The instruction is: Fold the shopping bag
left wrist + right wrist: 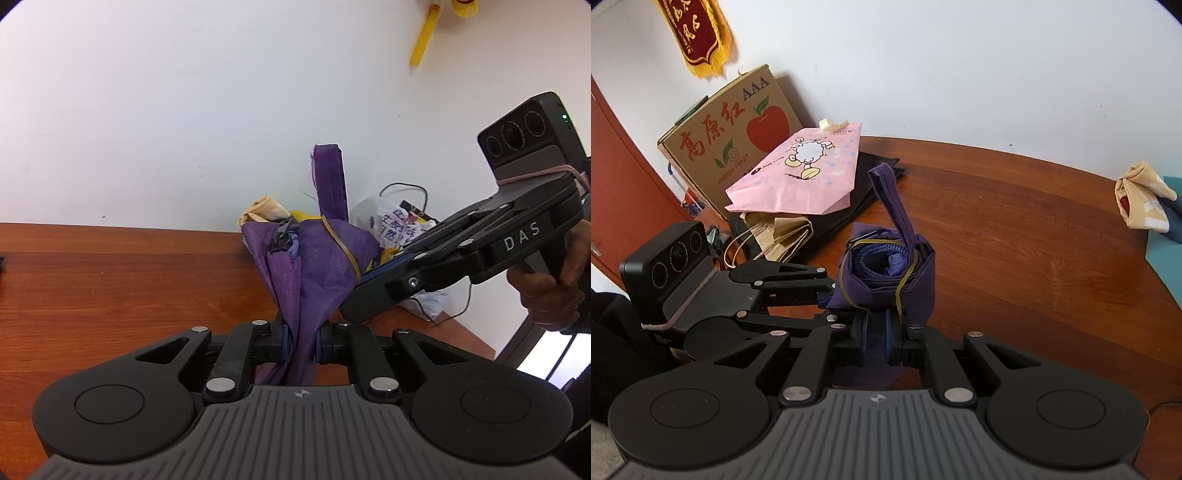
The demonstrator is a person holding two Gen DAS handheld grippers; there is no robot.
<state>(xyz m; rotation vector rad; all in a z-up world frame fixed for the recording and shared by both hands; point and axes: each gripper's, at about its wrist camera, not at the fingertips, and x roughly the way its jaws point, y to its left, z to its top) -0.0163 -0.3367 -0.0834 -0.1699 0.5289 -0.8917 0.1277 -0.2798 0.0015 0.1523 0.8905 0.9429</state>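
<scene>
Purple shopping bag (pixel 314 266), folded into a bundle with a rubber band (pixel 341 247) round it, held above the table (pixel 110 277). Left gripper (pixel 300 341) pinches its bottom fabric. Right gripper (pixel 876 334) jaws slightly apart, fabric between; grip unclear.

purple bag's (pixel 314 266) lower end hidden behind left gripper (pixel 300 341), pennant (pixel 698 33) cropped

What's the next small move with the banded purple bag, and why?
Probably lower the purple bag onto the table and let go. It is already rolled up, with a rubber band around it, and the left gripper is clamped on it.
</scene>
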